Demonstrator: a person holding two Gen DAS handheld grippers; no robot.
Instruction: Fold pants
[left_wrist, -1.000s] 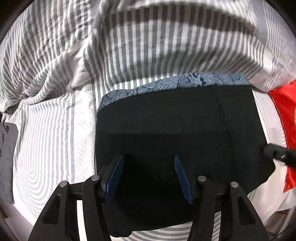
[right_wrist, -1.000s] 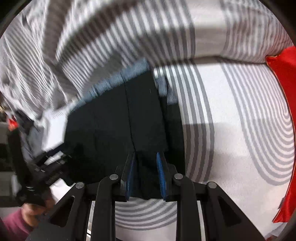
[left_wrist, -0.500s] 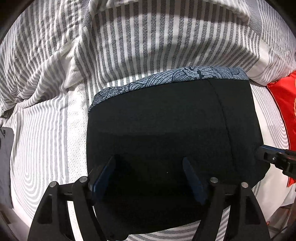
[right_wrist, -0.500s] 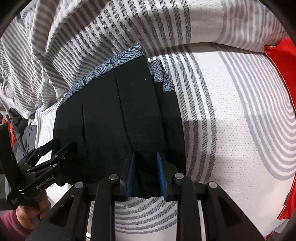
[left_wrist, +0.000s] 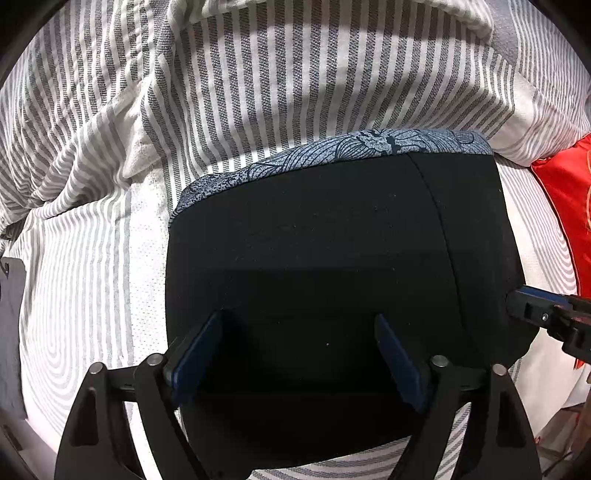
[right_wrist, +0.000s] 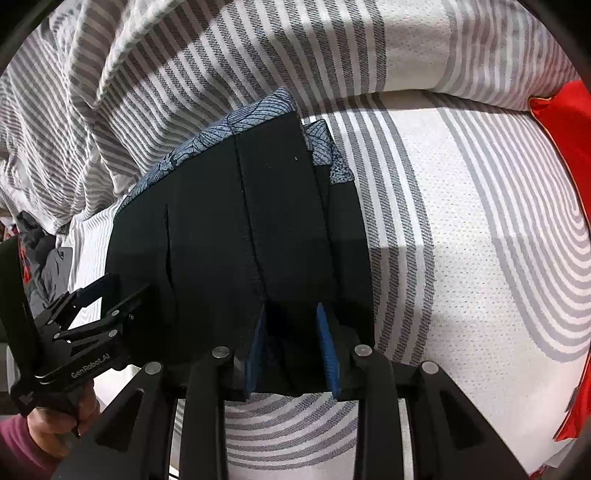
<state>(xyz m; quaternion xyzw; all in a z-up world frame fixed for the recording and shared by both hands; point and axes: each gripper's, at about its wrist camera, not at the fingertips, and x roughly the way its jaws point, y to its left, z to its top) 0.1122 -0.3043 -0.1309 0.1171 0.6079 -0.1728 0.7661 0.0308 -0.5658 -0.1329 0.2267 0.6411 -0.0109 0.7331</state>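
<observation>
Folded black pants flat on a grey-and-white striped sheet, filling the centre of the left wrist view. A band of blue patterned lining along the upper edge of the fold. In the right wrist view the same bundle left of centre, layers stacked, with a vertical seam down the top layer.

Behind the pants, across the top of both frames, a rumpled striped duvet. At the right edge a red cushion, apart from the pants. At the far left edge a grey garment, well apart.

Left gripper tipped steeply downward over the lower middle of the bundle. Jaws opening and spread wide – black cloth below and between the blue pads, nothing pinched. Seen also at the lower left of the right wrist view, fingertips at the left border of the pants, handle gripped by a hand in a maroon sleeve.

Right gripper likewise tilted steeply down, at the lower edge of the bundle near its right side. Jaws narrow but opening – a fold of the black fabric between the two blue pads, with a gap showing beside it, so no clear squeeze. One fingertip of it also at the right border of the left wrist view, touching the right edge of the pants.
</observation>
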